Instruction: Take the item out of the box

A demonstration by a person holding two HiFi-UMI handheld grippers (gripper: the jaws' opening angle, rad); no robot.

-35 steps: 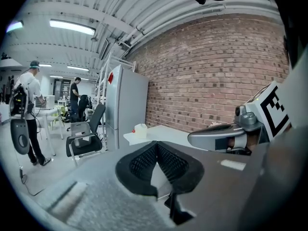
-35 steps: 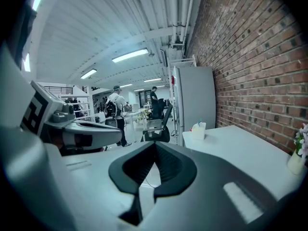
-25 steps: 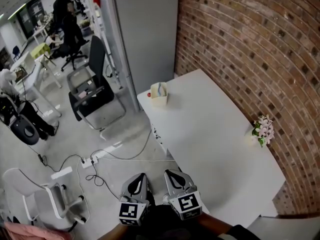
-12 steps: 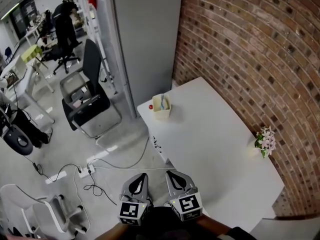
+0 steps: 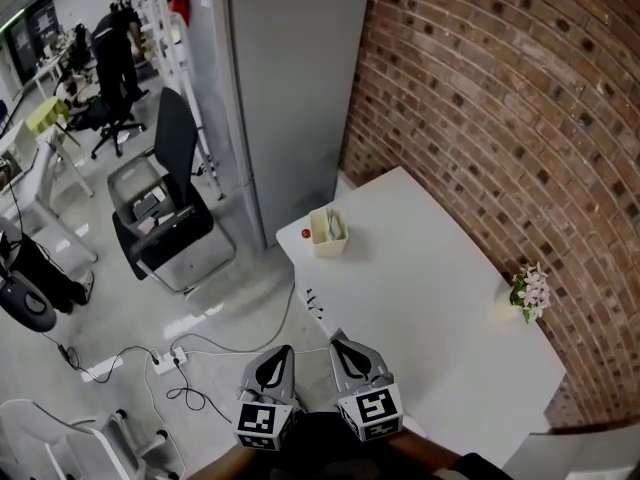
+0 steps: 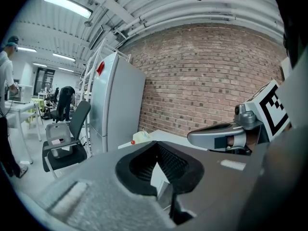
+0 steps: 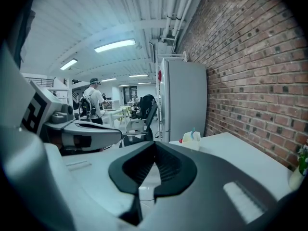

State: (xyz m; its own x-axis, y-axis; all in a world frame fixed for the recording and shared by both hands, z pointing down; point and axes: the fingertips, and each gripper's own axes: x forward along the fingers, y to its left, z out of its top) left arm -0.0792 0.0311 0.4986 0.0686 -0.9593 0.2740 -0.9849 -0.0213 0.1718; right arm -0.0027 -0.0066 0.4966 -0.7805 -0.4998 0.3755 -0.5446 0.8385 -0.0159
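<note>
A small cream box (image 5: 328, 232) stands near the far left corner of the white table (image 5: 430, 308), with a blue item (image 5: 331, 223) sticking up out of it. Both grippers hang side by side off the table's near left edge, far from the box. My left gripper (image 5: 281, 357) is shut with nothing between its jaws, and so is my right gripper (image 5: 340, 348). In the left gripper view the box (image 6: 141, 137) shows small beyond the shut left gripper (image 6: 156, 147). The right gripper view has the box (image 7: 191, 139) ahead, past the shut right gripper (image 7: 155, 149).
A tiny red thing (image 5: 306, 233) lies beside the box. A small pot of pink flowers (image 5: 528, 290) stands at the table's right edge by the brick wall (image 5: 500, 118). A grey cabinet (image 5: 290, 88), office chairs (image 5: 160, 198) and floor cables (image 5: 230, 338) lie to the left.
The view has shifted, so the box and table sit lower and nearer in the head view. Both grippers stay shut, side by side at the bottom.
</note>
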